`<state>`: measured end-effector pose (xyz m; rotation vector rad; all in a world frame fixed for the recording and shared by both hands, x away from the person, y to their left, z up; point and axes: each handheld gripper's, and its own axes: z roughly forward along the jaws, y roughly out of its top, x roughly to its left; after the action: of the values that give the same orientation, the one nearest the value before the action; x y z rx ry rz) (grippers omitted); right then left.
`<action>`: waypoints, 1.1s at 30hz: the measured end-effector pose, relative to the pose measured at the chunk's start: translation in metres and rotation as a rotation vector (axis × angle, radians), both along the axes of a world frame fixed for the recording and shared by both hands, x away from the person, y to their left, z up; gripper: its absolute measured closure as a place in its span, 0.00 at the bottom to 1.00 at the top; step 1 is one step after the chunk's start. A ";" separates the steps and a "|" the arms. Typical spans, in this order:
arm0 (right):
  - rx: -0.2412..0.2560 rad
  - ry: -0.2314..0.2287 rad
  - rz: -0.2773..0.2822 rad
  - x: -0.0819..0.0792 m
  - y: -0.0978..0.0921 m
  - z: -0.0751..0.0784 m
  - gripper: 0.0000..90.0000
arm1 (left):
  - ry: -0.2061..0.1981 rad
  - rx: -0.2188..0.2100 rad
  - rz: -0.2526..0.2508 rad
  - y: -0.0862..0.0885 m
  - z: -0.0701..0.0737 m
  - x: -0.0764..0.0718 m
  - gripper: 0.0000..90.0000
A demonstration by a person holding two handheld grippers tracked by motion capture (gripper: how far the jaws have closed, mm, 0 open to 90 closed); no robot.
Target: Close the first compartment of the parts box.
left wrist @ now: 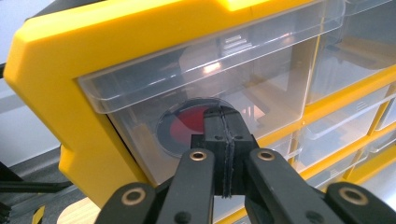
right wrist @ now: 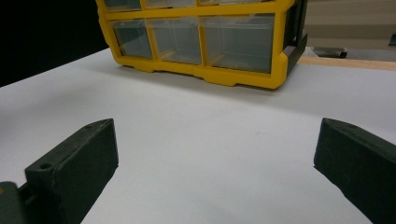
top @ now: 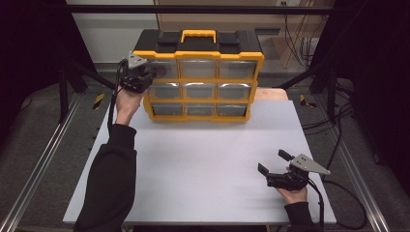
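Note:
A yellow and black organizer [top: 198, 54] with several clear drawers stands at the back of the white table [top: 203, 159]. My left gripper [top: 153, 72] is held up against its top-left drawer [top: 164, 68]. In the left gripper view that gripper [left wrist: 223, 114] has its jaws pressed together, tips at the clear front of the drawer [left wrist: 261, 79], with nothing seen between them. A round red and dark disc [left wrist: 184, 125] lies inside this drawer behind the tips. My right gripper [top: 272, 161] rests low at the table's front right, open and empty, facing the organizer [right wrist: 243, 77].
A wooden board [top: 270, 93] lies behind the organizer's right side. Metal rails [top: 43, 159] run along both sides of the table. Cables [top: 338, 193] trail off at the right. White table surface lies between the organizer and my right gripper [right wrist: 219, 140].

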<state>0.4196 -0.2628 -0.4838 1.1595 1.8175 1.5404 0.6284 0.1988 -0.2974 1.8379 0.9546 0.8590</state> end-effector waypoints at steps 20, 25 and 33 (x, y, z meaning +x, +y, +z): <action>0.009 0.000 -0.005 0.000 -0.001 0.001 0.00 | -0.045 -0.077 -0.057 0.011 0.000 -0.030 0.83; 0.010 -0.001 -0.005 0.000 -0.001 0.001 0.00 | -0.024 -0.120 -0.073 0.016 -0.003 -0.039 0.63; 0.011 -0.004 -0.006 0.000 -0.001 0.001 0.00 | -0.013 -0.155 -0.109 0.018 -0.011 -0.059 0.26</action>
<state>0.4192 -0.2639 -0.4826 1.1651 1.8035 1.5505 0.5699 0.2164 -0.3084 1.7326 0.8794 0.7099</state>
